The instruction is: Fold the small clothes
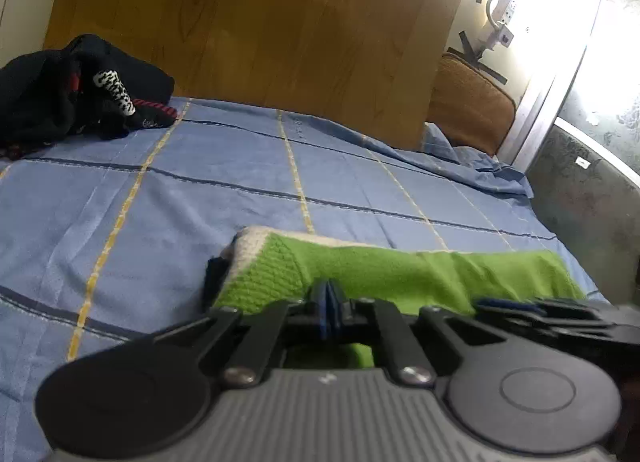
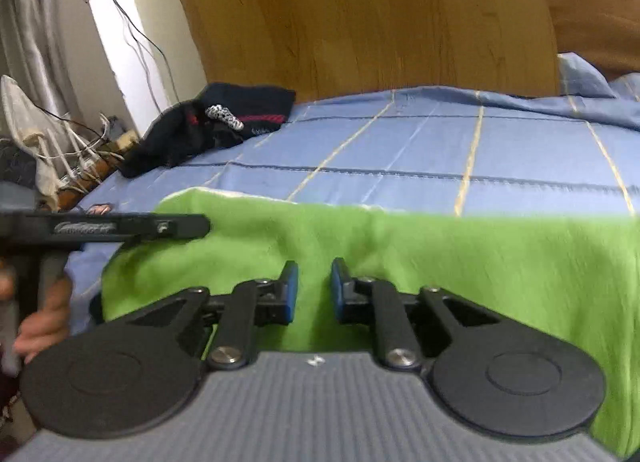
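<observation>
A bright green fleece garment (image 1: 400,274) with a white knitted trim (image 1: 250,246) lies across the near part of the blue checked bedsheet (image 1: 180,190). My left gripper (image 1: 329,304) is shut, its blue pads together at the garment's near edge; I cannot tell whether any fabric is pinched. In the right wrist view the garment (image 2: 460,262) fills the foreground. My right gripper (image 2: 314,286) hovers over it, its blue pads apart and nothing pressed between them. The left gripper (image 2: 200,225) shows there from the side, at the garment's left end, held by a hand (image 2: 44,314).
A heap of black clothes (image 1: 80,90) with red stripes sits at the bed's far left corner (image 2: 224,122). A wooden headboard (image 1: 260,22) stands behind. A brown pillow (image 1: 472,106) and a grey wall (image 1: 580,202) lie to the right. Cables and clutter (image 2: 68,150) are beside the bed.
</observation>
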A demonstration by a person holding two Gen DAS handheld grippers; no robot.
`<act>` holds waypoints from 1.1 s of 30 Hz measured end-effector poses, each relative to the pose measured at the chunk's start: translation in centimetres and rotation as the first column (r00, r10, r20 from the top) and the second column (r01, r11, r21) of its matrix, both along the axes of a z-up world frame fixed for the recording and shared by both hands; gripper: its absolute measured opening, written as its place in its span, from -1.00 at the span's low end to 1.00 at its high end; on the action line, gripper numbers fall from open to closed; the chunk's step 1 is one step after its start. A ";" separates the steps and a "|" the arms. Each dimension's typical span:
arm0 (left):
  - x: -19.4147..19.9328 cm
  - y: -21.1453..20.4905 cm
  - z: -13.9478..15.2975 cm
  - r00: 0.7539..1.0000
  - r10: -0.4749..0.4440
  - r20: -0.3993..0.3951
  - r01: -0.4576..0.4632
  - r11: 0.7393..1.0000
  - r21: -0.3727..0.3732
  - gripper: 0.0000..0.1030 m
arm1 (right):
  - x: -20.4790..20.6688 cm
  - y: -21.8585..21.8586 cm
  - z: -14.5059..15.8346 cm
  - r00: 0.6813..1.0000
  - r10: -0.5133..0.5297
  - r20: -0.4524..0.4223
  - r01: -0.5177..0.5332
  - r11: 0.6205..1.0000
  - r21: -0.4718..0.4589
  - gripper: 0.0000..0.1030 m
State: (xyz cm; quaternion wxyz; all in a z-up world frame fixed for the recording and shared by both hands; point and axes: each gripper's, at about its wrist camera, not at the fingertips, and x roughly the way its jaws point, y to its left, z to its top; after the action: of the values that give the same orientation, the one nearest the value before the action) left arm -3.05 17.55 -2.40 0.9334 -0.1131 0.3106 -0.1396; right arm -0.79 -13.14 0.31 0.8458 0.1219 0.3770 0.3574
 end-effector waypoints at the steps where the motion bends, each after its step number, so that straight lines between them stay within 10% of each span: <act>1: -0.1 0.4 -0.1 1.000 -0.001 0.002 0.001 1.000 -0.026 -0.89 | -0.5 -0.8 -0.1 0.999 -0.014 -0.033 0.015 1.000 0.021 -0.72; 6: 0.1 0.2 -0.2 1.000 0.005 0.010 -0.005 1.000 -0.031 -0.89 | -2.8 -4.2 -0.9 0.989 -0.073 -0.130 0.093 0.984 0.153 -0.93; 14: -2.9 -1.0 3.3 0.993 -0.068 0.101 0.077 0.993 -0.092 -0.85 | -5.6 -9.8 2.9 0.973 -0.226 0.049 0.212 0.956 0.201 -0.80; 21: -2.9 -5.1 1.5 0.986 -0.164 0.030 0.164 0.986 0.019 -0.81 | -5.5 -11.7 0.1 0.937 -0.349 0.003 0.349 0.937 -0.015 -0.85; 26: -2.8 -5.0 0.2 0.989 -0.147 -0.005 0.147 0.989 0.020 -0.77 | -5.3 -13.1 -0.4 0.925 -0.371 -0.084 0.378 0.921 0.093 -0.86; 29: -2.5 -4.3 1.2 0.989 -0.144 -0.047 0.143 0.990 -0.017 -0.78 | -5.5 -13.9 0.3 0.930 -0.354 -0.101 0.366 0.917 0.158 -0.74; 33: -2.5 -3.9 3.2 0.982 -0.190 -0.017 0.186 0.973 -0.137 -0.80 | -6.3 -17.0 0.4 0.894 -0.419 -0.159 0.448 0.848 0.283 -0.02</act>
State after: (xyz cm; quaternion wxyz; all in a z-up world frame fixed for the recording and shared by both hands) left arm -5.54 13.66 0.79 0.9015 -0.1481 0.3237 -0.2463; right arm -7.07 -30.16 0.74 0.8563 0.3522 0.3168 0.2060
